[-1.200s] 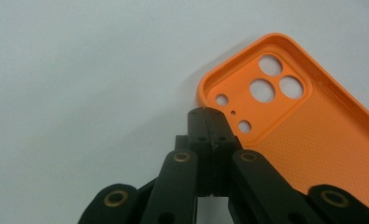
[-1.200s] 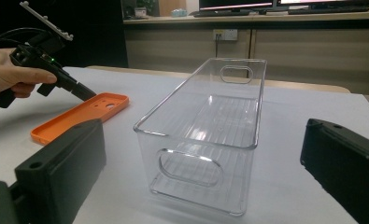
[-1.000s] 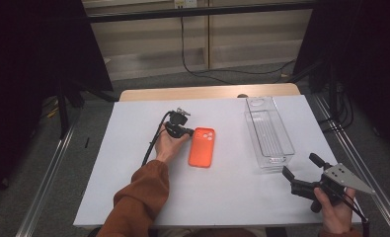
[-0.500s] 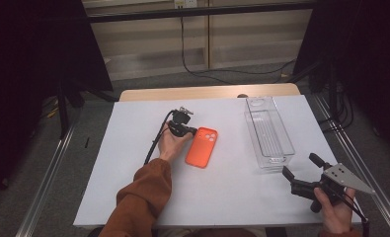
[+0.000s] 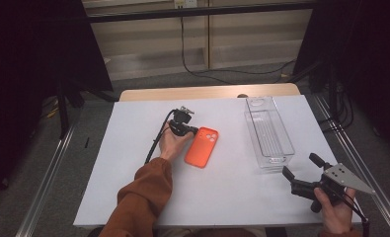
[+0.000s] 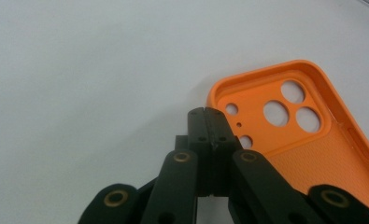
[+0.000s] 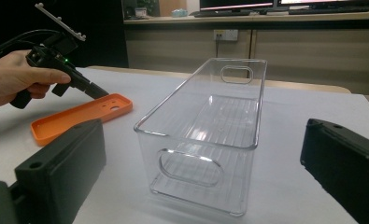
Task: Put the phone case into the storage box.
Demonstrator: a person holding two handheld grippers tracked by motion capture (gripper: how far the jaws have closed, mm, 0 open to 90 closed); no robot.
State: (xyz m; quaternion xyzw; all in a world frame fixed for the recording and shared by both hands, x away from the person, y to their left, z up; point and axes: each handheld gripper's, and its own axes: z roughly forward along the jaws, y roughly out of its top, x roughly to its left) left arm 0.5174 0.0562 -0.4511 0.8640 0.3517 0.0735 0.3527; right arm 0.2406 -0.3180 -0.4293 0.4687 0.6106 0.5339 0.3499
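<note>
Jaws of the left gripper (image 6: 208,116) were closed on nothing, tips against the phone case's (image 5: 201,147) camera end; the case had swung slightly clockwise on the table (image 5: 113,163), suggesting nudging. Right of it stood the clear bin (image 5: 269,133), then the right gripper (image 5: 301,167), open and empty.

orange rubbery phone case (image 5: 202,146) showing a fine dotted texture inside | black two-jaw left gripper (image 6: 205,122) showing brass-coloured rivets | clear ribbed plastic bin (image 5: 268,132) | white table (image 5: 108,163)
</note>
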